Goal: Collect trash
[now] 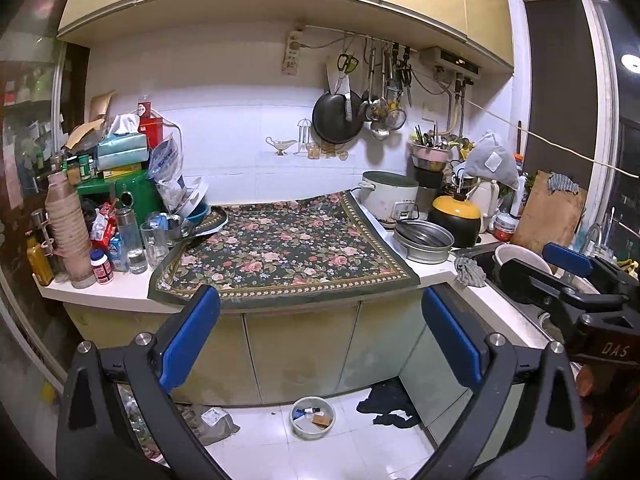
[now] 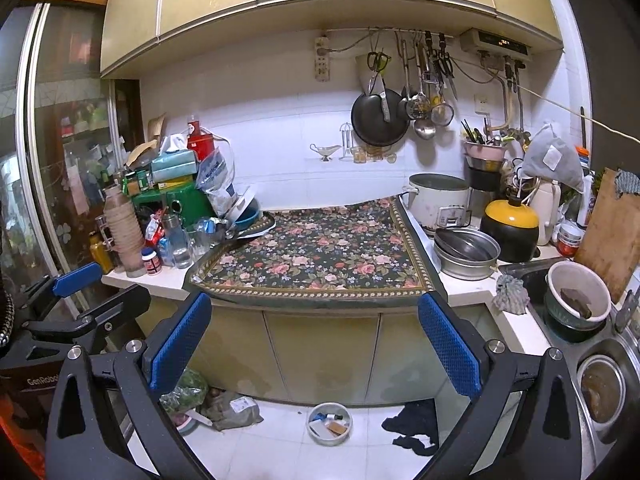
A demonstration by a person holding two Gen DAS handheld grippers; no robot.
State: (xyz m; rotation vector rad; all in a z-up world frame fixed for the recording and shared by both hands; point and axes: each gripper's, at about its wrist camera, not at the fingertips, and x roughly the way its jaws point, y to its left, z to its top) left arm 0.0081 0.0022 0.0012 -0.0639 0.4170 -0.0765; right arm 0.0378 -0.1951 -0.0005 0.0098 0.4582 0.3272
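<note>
A floral cloth [image 1: 280, 252] [image 2: 320, 256] covers the middle of the kitchen counter. On the floor below stands a small round bin [image 1: 313, 417] [image 2: 329, 423] with a few pieces of trash in it. My left gripper [image 1: 320, 336] is open and empty, held in front of the cabinet doors. My right gripper [image 2: 314, 340] is open and empty at about the same height. The right gripper also shows at the right edge of the left wrist view [image 1: 560, 276], and the left gripper at the left edge of the right wrist view [image 2: 84, 300].
Bottles, stacked cups [image 1: 66, 228] and boxes crowd the counter's left end. A rice cooker [image 1: 388, 196], metal pans [image 1: 424, 240] and a black-and-yellow pot [image 2: 510, 228] stand at the right. A sink with bowls [image 2: 576, 296] is far right. A dark cloth [image 2: 416, 424] and bags [image 2: 232, 406] lie on the floor.
</note>
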